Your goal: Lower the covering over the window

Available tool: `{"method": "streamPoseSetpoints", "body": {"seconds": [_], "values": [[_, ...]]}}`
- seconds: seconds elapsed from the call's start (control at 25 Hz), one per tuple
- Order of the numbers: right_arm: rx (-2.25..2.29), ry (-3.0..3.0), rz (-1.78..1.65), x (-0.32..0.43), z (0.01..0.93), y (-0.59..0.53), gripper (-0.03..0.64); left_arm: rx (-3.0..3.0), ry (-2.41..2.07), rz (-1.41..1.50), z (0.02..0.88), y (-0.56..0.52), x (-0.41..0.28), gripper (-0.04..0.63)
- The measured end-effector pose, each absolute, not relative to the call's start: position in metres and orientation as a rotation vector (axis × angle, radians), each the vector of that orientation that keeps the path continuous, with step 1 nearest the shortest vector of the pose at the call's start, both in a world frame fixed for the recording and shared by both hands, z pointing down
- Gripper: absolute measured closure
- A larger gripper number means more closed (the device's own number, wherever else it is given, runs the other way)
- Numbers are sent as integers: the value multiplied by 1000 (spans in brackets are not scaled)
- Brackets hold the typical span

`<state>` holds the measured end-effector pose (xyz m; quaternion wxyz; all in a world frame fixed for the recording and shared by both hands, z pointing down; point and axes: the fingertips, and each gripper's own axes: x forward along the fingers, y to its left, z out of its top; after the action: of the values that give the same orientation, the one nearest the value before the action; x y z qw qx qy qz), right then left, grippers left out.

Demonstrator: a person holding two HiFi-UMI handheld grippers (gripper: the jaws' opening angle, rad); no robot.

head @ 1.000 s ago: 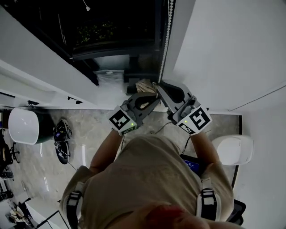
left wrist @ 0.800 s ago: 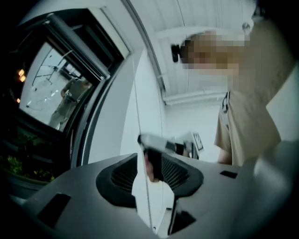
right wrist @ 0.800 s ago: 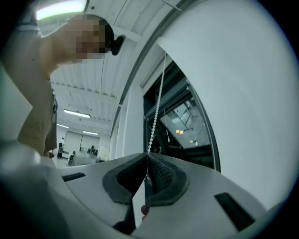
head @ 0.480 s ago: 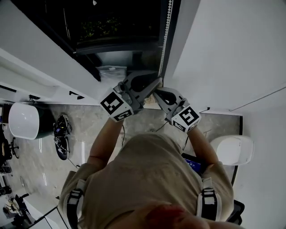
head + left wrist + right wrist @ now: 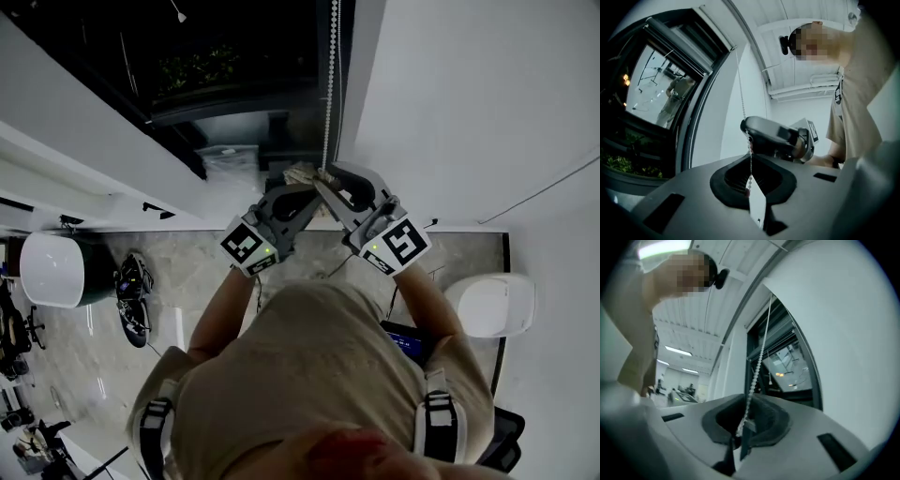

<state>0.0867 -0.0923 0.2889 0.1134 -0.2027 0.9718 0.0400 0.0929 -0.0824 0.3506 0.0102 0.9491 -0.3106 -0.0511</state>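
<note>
Now left gripper clamped on chain at right edge of window; right gripper just above it, jaws opening, chain running between them

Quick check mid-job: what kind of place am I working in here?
Probably an office or lab, at night: a dark window with a bead chain, a polished stone floor, and strip lights over an open room behind.
</note>
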Motion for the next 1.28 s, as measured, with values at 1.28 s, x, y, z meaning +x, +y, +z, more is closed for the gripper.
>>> {"method": "streamPoseSetpoints", "body": {"seconds": [1.28], "values": [[-464,2719,59,81,258,-134,454,3007,-1367,-247,308,-136,69,577]]}}
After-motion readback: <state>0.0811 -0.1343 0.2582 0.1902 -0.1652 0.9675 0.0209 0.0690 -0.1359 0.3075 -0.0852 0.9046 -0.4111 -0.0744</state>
